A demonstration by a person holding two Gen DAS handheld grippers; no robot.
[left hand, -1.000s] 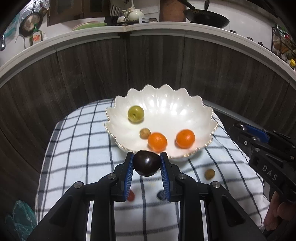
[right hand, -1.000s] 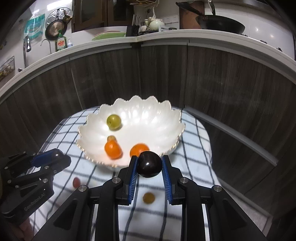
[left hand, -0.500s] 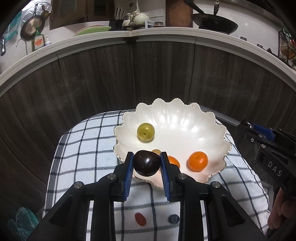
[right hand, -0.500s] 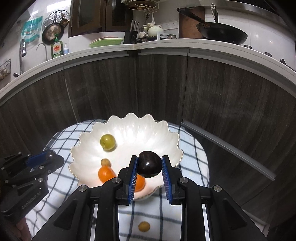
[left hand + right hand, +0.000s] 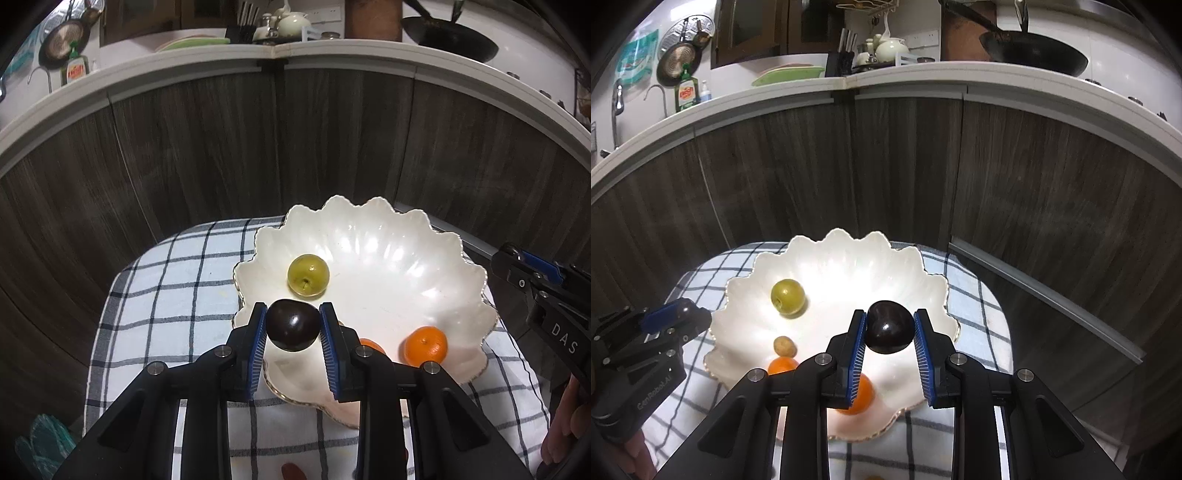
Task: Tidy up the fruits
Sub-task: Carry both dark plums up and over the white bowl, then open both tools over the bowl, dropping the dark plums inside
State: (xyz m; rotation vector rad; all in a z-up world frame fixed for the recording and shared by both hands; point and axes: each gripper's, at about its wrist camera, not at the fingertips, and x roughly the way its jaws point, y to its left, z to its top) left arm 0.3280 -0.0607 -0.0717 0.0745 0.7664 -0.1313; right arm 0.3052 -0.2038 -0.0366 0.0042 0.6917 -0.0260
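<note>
A pearly white bowl (image 5: pixel 424 266) with a thin gold rim sits on a white cloth (image 5: pixel 173 295) checked in dark lines. Inside: a yellow-green fruit (image 5: pixel 308 274) and orange tangerines (image 5: pixel 424 346). Black grippers with blue pads (image 5: pixel 257 347) hold glossy dark plums (image 5: pixel 293 325).

left wrist: close, bowl's (image 5: pixel 369 266) left; right wrist: close, right; shared: bowl

I see dark wood cabinet fronts (image 5: pixel 905 166) under a white counter (image 5: pixel 923 79), with a wok (image 5: pixel 1034 51) on top.
</note>
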